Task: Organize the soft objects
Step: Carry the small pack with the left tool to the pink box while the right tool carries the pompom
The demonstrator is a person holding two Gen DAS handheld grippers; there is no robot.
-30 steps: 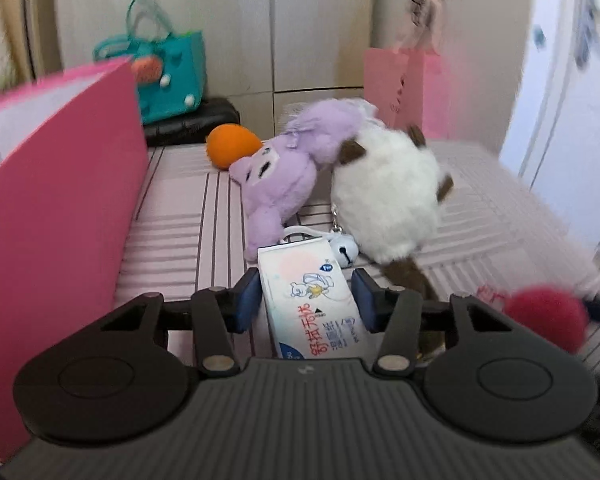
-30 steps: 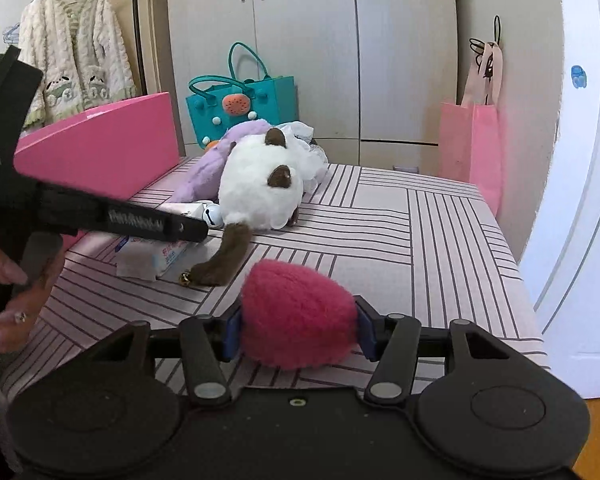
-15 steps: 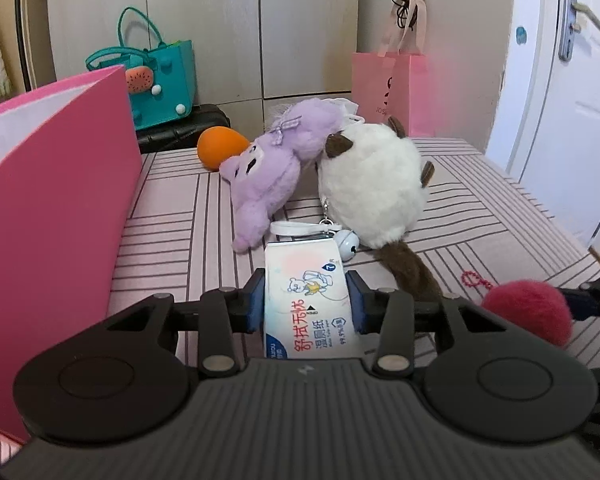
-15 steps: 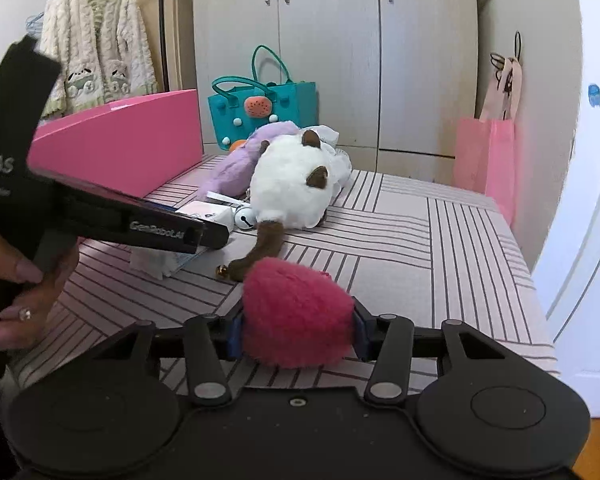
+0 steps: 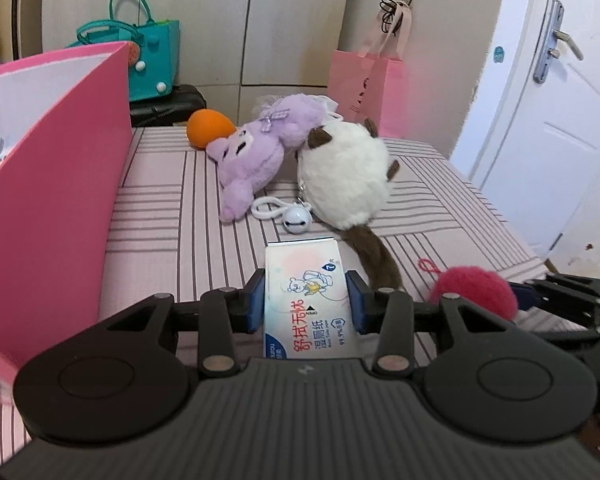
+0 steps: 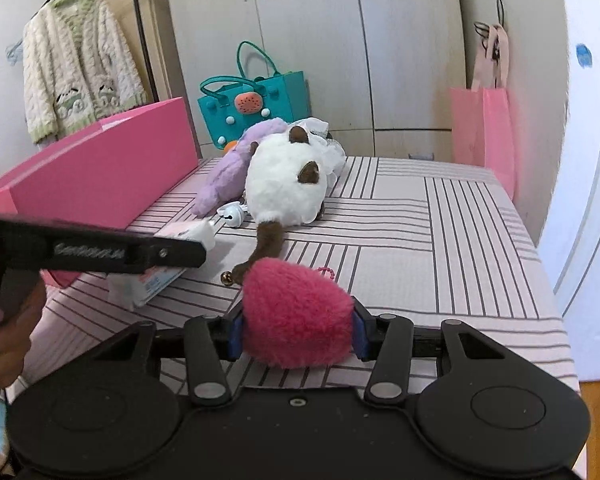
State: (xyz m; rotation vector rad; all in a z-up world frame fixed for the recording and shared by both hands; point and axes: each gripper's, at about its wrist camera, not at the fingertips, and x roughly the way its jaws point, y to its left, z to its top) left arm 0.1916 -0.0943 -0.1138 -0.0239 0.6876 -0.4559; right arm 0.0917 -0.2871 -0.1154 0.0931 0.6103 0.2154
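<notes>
Now both grippers are full — wipes on the left, pom-pom on the right

Left gripper (image 5: 306, 306) is clamped on the wet-wipe pack (image 5: 305, 304) above the striped bed (image 5: 188, 216), with the pink box (image 5: 56, 184) at nine o'clock; right gripper (image 6: 296, 334) squeezes the magenta pom-pom (image 6: 296, 312), the white plush (image 6: 286, 184) and purple plush (image 6: 224, 176) lying touching at twelve o'clock — the orange ball (image 5: 208, 128) sits just behind them

Left gripper (image 5: 306, 306) and right gripper (image 6: 296, 334) both have fingers (image 5: 256, 306) clamped on loads; bare hand (image 6: 4, 344) at nine o'clock
</notes>
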